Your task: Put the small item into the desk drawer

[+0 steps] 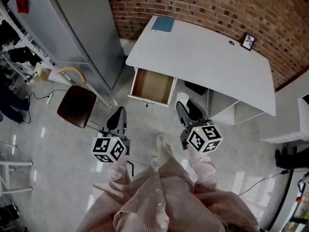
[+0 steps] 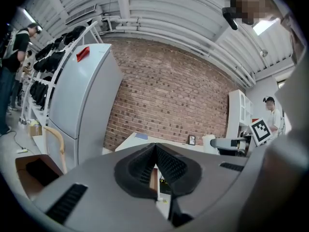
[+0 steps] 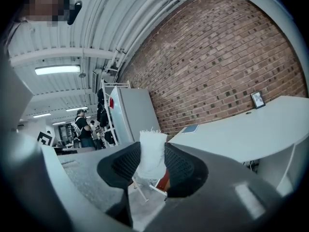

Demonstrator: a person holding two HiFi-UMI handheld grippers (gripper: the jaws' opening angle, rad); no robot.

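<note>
One item (image 3: 152, 159) between right tongs (image 3: 153, 148)

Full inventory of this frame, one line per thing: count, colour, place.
desk: 1, white, against the wall
drawer: 1, white front with brown inside, pulled open at the desk's left end, nothing visible inside
notebook: 1, blue, far left corner of the desk
frame: 1, dark, back edge of the desk
wall: 1, red brick, behind the desk
fridge: 1, grey, left of the desk
chair: 1, dark brown seat, in front of the fridge
cloth: 1, white, clamped in the right claw
shirt: 1, pink striped, on the person
left claw: 1, dark, shut, empty
right claw: 1, dark, shut on the cloth
</note>
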